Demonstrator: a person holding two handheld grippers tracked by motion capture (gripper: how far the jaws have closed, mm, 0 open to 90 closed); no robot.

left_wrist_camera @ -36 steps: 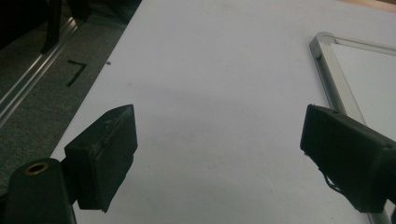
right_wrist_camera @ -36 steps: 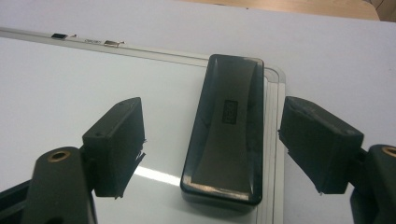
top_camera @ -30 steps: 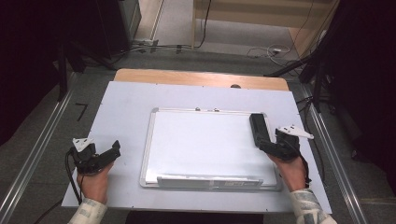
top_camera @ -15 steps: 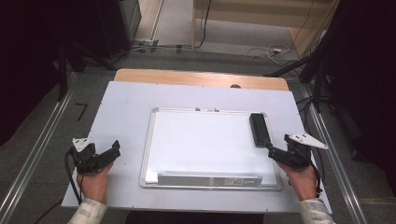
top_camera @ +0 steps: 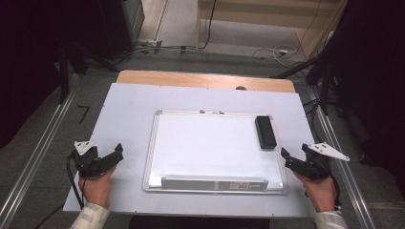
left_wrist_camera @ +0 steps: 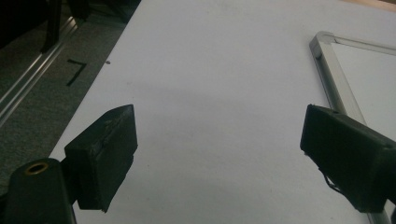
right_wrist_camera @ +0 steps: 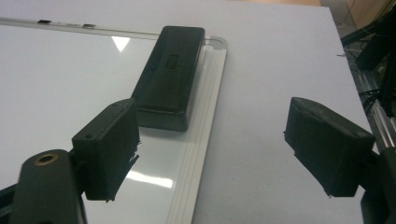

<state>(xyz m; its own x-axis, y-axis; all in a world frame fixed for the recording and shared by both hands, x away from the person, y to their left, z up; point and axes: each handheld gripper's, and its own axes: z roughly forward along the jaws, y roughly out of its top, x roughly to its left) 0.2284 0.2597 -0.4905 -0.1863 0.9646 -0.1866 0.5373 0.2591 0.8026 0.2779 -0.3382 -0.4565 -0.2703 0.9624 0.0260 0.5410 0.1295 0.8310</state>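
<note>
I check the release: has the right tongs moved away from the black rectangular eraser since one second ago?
Yes. The right tongs have drawn back toward the person, off the black rectangular eraser, which lies on the whiteboard.

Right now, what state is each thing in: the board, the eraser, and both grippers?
Whiteboard: flat on the table, surface wiped blank.
Eraser: lying on the whiteboard by its right edge, free of both grippers.
Left gripper: open, holding nothing, left of the whiteboard.
Right gripper: open, holding nothing, off the whiteboard's right edge.
</note>
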